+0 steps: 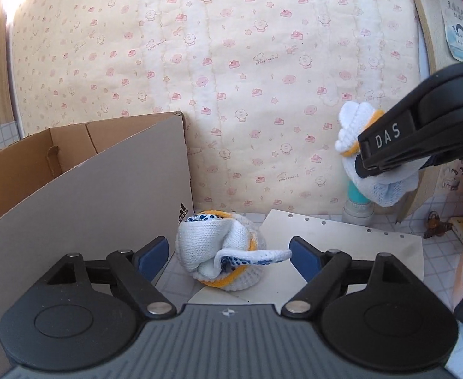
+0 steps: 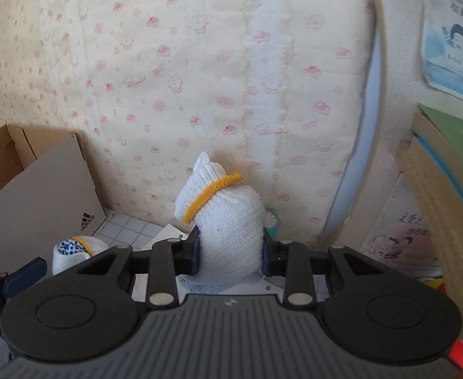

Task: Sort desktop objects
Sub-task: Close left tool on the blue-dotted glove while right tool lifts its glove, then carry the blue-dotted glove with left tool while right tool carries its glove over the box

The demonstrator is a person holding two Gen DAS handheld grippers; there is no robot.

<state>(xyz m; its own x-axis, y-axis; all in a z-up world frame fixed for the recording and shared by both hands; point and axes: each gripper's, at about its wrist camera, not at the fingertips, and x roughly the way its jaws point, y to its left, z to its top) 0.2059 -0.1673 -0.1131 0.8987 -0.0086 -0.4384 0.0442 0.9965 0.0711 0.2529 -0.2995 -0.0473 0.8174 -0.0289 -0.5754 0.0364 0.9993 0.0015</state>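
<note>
A rolled white knit glove ball with a yellow cuff and blue dots lies on the tiled desk, partly on a sheet of paper. My left gripper is open around it, a blue pad on each side, not pressing it. In the right wrist view the same ball sits at the lower left. My right gripper is shut on a second white glove bundle with a yellow cuff, held upright above the desk. From the left wrist view that bundle hangs at the upper right in the right gripper.
An open cardboard shoe box with its grey lid leaning stands at the left. A punched paper sheet lies on the desk, with a teal-capped bottle behind it. Stacked books fill the right side. A quilted fabric hangs at the back.
</note>
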